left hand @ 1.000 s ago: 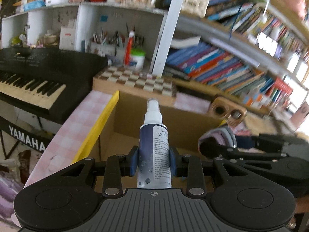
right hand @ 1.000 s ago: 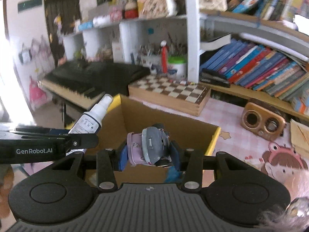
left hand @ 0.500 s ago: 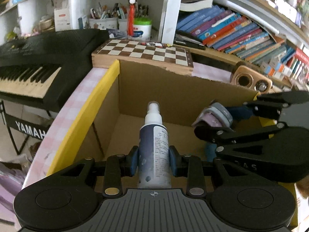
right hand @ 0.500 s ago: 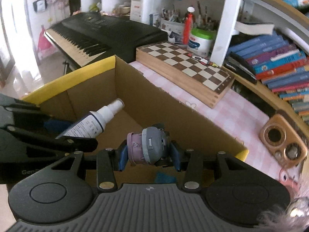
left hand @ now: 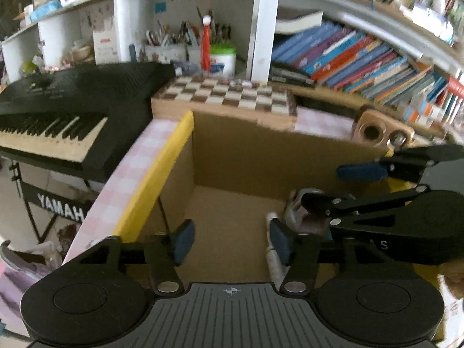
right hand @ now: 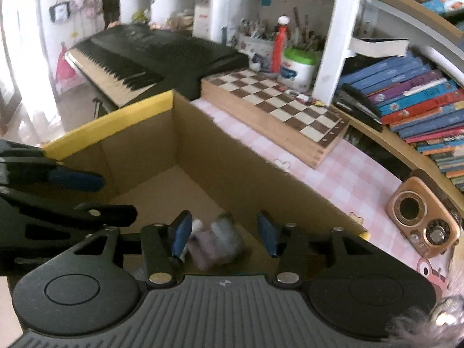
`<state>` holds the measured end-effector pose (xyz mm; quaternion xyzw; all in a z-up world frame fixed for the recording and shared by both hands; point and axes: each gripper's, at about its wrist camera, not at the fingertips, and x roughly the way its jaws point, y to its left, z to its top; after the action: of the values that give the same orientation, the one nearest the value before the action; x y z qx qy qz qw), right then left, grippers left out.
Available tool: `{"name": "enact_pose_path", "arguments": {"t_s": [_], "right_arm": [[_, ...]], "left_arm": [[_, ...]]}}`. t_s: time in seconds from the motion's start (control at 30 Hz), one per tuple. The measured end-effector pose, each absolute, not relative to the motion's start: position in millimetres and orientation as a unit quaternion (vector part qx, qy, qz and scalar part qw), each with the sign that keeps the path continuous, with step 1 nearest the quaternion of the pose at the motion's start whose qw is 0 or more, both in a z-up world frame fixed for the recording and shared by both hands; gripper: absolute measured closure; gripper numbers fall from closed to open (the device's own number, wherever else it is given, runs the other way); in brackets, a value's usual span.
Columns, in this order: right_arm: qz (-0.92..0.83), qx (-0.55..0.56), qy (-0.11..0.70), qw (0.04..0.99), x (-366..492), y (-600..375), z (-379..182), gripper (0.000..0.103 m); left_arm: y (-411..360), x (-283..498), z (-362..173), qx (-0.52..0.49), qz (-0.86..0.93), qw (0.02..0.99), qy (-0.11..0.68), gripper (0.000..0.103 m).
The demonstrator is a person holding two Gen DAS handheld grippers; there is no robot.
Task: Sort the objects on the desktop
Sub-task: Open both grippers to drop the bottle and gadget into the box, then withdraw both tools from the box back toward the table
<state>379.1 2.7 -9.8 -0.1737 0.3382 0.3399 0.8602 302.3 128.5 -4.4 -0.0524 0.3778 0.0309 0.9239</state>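
Note:
Both grippers hang over an open cardboard box (left hand: pixel 246 156) with a yellow rim; the box also shows in the right wrist view (right hand: pixel 203 150). My left gripper (left hand: pixel 230 242) is open and empty. The white spray bottle (left hand: pixel 272 249) lies blurred on the box floor beside its right finger. My right gripper (right hand: pixel 224 233) is open. The pink and grey toy (right hand: pixel 216 245) is blurred below it inside the box, free of the pads. The toy shows in the left wrist view (left hand: pixel 301 211) under the right gripper (left hand: pixel 356 185).
A wooden chessboard box (right hand: pixel 278 113) lies behind the carton on the pink checked table (right hand: pixel 348 174). A black Yamaha keyboard (left hand: pixel 63 113) stands to the left. A gold retro radio (right hand: pixel 420 214) sits at the right. Bookshelves with books (right hand: pixel 414 95) rise behind.
Both grippers opened. The spray bottle left the left gripper and the toy left the right gripper; both dropped into the box.

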Motion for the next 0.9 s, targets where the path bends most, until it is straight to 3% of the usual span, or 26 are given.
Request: {"name": "enact_pose_path", "arguments": {"t_s": [0.27, 0.63, 0.9], "right_arm": [[0.327, -0.128, 0.31, 0.884, 361, -18, 10, 0.054], [0.249, -0.036, 0.248, 0.935, 309, -72, 53, 0.054], [0.193, -0.003, 0.22, 0.956, 265, -106, 64, 0.054]], "left_arm": [[120, 278, 26, -0.056, 0.023, 0.944, 0.323, 0.035], [112, 223, 57, -0.064, 0.033, 0.962, 0.262, 0.019], [115, 186, 64, -0.073, 0.039, 0.967, 0.24, 0.017]]}}
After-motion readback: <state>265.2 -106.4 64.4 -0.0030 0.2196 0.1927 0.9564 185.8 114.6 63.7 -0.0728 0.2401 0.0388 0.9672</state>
